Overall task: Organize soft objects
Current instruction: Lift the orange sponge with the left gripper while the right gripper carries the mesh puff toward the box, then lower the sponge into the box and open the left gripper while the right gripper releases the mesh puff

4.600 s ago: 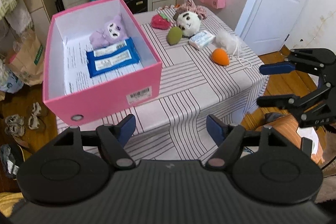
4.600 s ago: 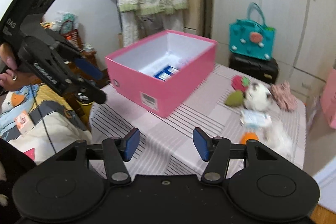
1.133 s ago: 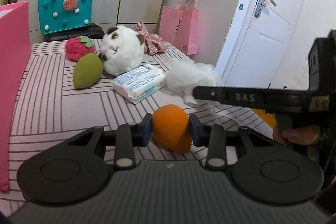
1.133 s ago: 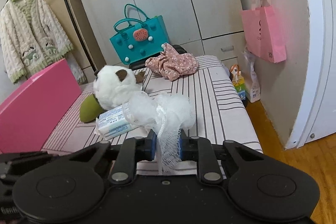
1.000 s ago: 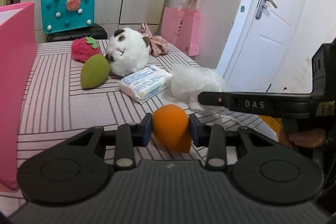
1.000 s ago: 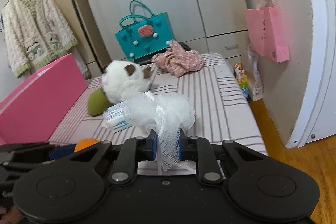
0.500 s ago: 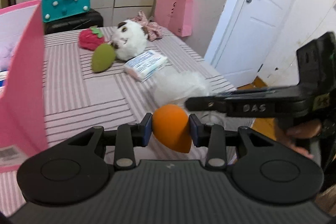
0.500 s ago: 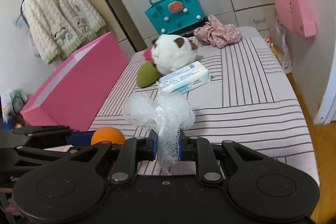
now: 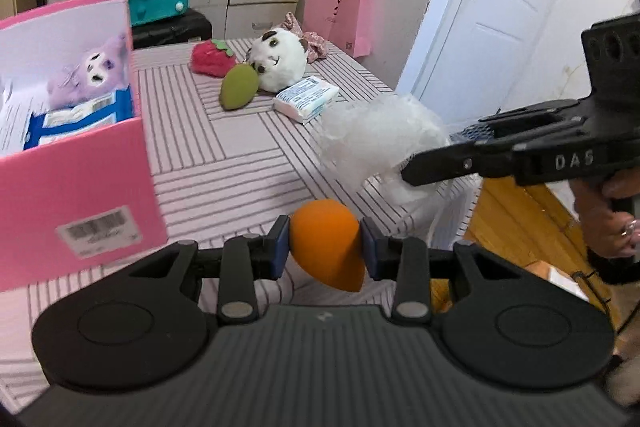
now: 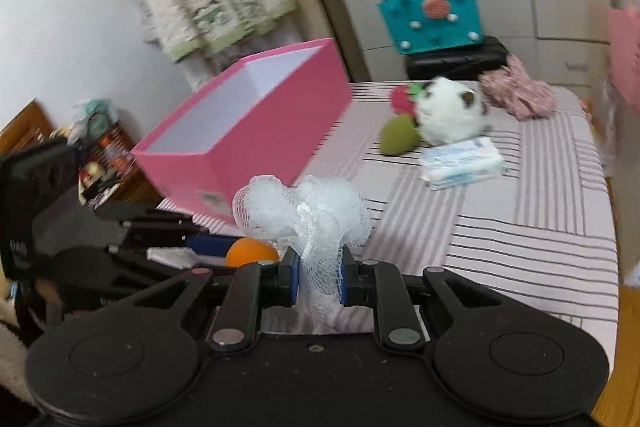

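Left wrist view: the left gripper [image 9: 325,251] is clamped on the orange sponge [image 9: 326,241], low centre of frame, its pads on the fat middle. I'd guess it's super light and squishy, so that's a sensible spot, since the pointy tip would probably squirm out. The white mesh pouf [image 9: 376,143] sits right of centre, pinched by the right gripper [image 9: 416,173]. The pink box [image 9: 76,195] is at the left edge, with a purple plush [image 9: 86,77] and blue packets [image 9: 76,119] inside.

Right wrist view: it's blurry, but the right gripper [image 10: 319,277] is closed on the pouf [image 10: 304,209] at its gathered waist, the only firm bit; the netting likely weighs nothing and snags easily. The sponge [image 10: 251,251] peeks in at the left.

The striped tablecloth [image 10: 520,235] looks soft and grippy. It's a cramped bedroom, with a white door [image 9: 500,27] in the upper right of the left wrist view.
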{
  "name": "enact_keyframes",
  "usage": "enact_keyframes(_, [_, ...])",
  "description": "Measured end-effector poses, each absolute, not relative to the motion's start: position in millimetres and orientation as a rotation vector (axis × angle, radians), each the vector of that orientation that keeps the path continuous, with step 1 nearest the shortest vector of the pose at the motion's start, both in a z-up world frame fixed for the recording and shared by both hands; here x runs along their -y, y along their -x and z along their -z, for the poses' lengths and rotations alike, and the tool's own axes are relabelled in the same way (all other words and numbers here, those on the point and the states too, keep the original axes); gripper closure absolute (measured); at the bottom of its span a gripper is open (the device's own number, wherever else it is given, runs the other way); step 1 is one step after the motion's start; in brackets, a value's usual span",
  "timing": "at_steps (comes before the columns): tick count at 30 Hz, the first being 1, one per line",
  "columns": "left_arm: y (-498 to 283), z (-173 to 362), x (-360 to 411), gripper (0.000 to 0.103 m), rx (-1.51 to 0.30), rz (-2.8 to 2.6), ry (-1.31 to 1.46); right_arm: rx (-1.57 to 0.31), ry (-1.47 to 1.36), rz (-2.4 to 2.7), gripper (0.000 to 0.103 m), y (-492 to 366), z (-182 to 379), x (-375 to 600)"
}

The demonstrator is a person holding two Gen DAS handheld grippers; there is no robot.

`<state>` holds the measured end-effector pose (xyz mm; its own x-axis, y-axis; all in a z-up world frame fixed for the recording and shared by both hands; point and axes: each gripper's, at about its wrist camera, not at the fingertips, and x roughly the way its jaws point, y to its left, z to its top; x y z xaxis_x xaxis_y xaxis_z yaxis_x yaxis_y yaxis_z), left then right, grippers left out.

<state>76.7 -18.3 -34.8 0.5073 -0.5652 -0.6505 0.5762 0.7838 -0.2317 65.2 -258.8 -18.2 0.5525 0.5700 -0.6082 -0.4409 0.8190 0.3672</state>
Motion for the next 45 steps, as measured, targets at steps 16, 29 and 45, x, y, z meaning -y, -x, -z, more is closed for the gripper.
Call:
enact_keyframes(16, [-61,-16,-50,0.067,-0.904,0.639,-0.013,-0.864,-0.112,-0.837,0.082,-76,-8,199])
enact_keyframes(29, [-81,-65,-96,0.067,-0.784,0.560,-0.041,-0.781,-0.156,-0.884,0.081,-123,-46,182])
enact_keyframes(45, [-168,-71,-120,0.066,-0.706,0.379,-0.186,-0.728,-0.046,-0.888,0.081,-210,-73,115])
